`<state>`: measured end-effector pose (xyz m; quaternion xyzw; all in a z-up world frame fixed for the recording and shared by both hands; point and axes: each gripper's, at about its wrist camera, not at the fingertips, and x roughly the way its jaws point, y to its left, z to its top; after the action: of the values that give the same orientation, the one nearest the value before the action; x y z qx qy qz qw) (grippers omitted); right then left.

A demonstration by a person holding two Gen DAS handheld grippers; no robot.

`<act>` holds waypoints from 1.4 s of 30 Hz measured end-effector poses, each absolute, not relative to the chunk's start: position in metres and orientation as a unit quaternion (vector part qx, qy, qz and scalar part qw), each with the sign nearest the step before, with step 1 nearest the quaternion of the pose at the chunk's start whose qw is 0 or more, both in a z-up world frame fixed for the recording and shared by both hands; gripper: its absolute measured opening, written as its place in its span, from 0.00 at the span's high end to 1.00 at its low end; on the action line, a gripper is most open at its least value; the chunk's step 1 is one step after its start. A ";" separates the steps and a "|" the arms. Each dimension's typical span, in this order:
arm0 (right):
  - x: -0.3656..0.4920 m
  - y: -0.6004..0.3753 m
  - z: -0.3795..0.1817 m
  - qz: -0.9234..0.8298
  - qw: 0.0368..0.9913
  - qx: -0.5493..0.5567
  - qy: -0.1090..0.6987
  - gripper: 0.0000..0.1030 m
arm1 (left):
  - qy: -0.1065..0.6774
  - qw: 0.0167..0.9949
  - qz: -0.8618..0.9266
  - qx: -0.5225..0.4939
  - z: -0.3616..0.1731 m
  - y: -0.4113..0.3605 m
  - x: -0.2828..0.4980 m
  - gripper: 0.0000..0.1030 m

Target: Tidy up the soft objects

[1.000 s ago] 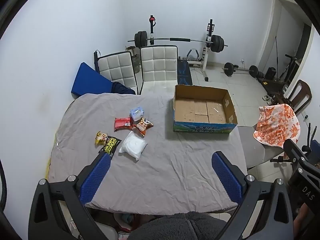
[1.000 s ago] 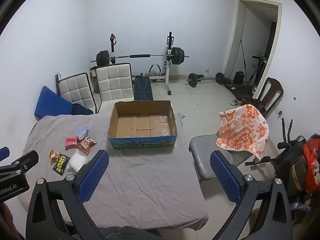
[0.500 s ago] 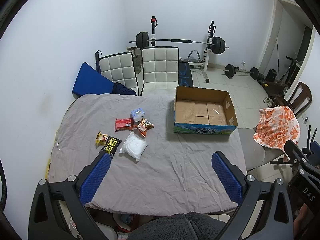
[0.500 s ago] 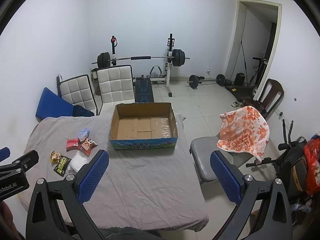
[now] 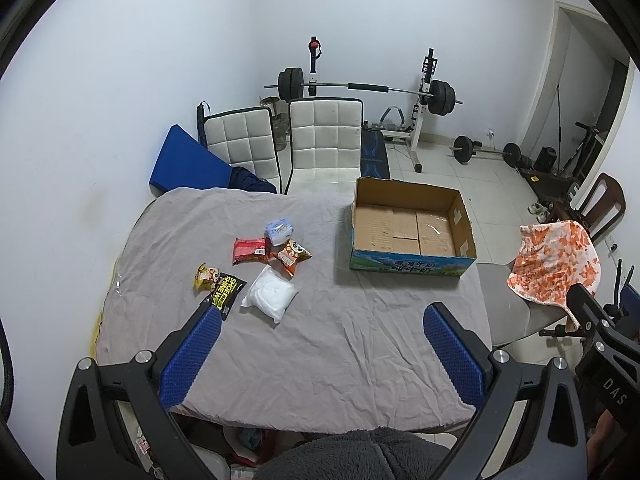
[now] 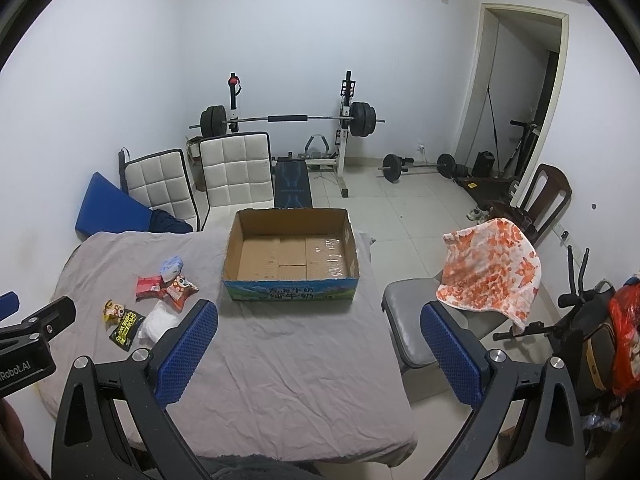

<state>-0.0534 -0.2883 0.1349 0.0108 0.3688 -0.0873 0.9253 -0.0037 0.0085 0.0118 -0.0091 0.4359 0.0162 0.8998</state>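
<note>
Both tools held high and back from the grey-clothed table (image 5: 320,340), I judge to survey before committing. My left gripper (image 5: 320,350) has its blue pads spread wide with nothing between them; my right gripper (image 6: 320,350) likewise spread and empty.

The soft items lie in a loose cluster on the table's left half: white puffy plastic pouch (image 5: 270,294), black-and-yellow flat sachet (image 5: 225,292), small yellow snack packet (image 5: 206,274), red snack packet (image 5: 250,250), orange cartoon-face snack bag (image 5: 291,256), pale blue tissue pack (image 5: 281,231). Open brown cardboard box (image 5: 412,228) sits apart to the right, interior bare, presumably the destination.

The white pouch's long axis runs diagonally, near-left to far-right; the sachet's runs likewise. The pouch is nearest my left pads, so I judge it the likely first pick.
</note>
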 end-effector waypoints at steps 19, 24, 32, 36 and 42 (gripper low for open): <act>-0.054 -0.287 0.136 -0.085 0.928 0.011 0.362 0.00 | 0.432 0.902 0.016 -0.013 0.012 0.010 -0.006 0.00; -0.054 -0.287 0.138 -0.084 0.928 0.012 0.362 0.00 | 0.432 0.902 0.016 -0.013 0.012 0.010 -0.006 0.00; -0.050 -0.288 0.140 -0.081 0.929 0.014 0.361 0.00 | 0.432 0.902 0.016 -0.012 0.011 0.010 -0.008 0.00; -0.047 -0.289 0.138 -0.075 0.929 0.017 0.361 0.00 | 0.431 0.902 0.016 -0.013 0.011 0.011 -0.007 0.00; -0.046 -0.293 0.135 -0.069 0.932 0.018 0.357 0.00 | 0.432 0.902 0.019 -0.013 0.011 0.011 -0.004 0.00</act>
<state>-0.0458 -0.2926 0.1349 0.0183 0.3566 -0.0693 0.9315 -0.0044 0.0114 0.0106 -0.0127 0.4315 0.0187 0.9018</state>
